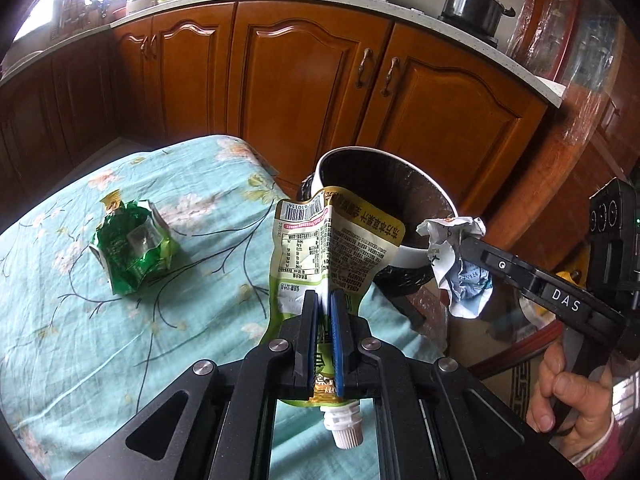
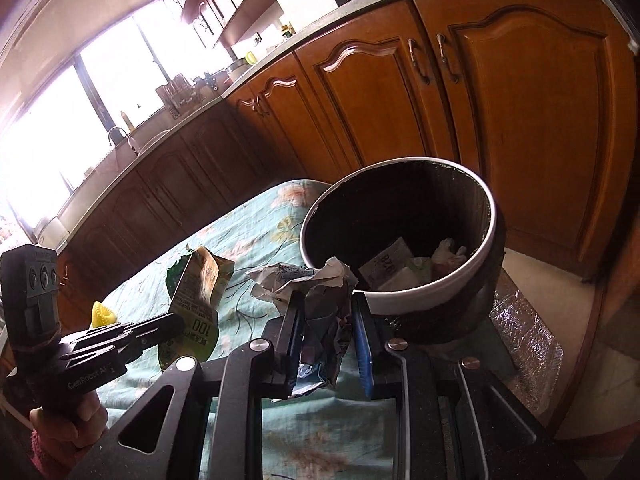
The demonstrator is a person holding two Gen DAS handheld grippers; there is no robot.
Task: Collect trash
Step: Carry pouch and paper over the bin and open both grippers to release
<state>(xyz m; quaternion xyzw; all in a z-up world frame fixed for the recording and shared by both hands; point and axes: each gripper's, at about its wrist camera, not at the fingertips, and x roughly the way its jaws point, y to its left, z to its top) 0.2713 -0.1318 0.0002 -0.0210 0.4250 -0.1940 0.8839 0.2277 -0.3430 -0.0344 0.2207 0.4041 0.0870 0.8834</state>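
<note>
The green spouted drink pouch [image 1: 320, 256] stands pinched flat between the nearly closed pads of the left gripper [image 1: 325, 300], its white cap hanging below the jaws, while the crumpled paper wrapper [image 2: 320, 320] sits clamped in the right gripper [image 2: 326, 312], whose jaws stand a little apart around the wad. Both are carried toward the white-rimmed bin [image 2: 494, 216], which lies at about one o'clock from each claw, just past the table edge; some scraps already lie in its bottom. The step in hand looks like the carry, and next each piece needs to come over the bin's mouth before the jaws let go. One torn green packet [image 1: 132, 248] remains on the flowered cloth [image 1: 80, 340], at ten o'clock from the pouch. The bin's base is hidden, and a small yellow thing [image 2: 103, 314] beside the left gripper is unclear.
</note>
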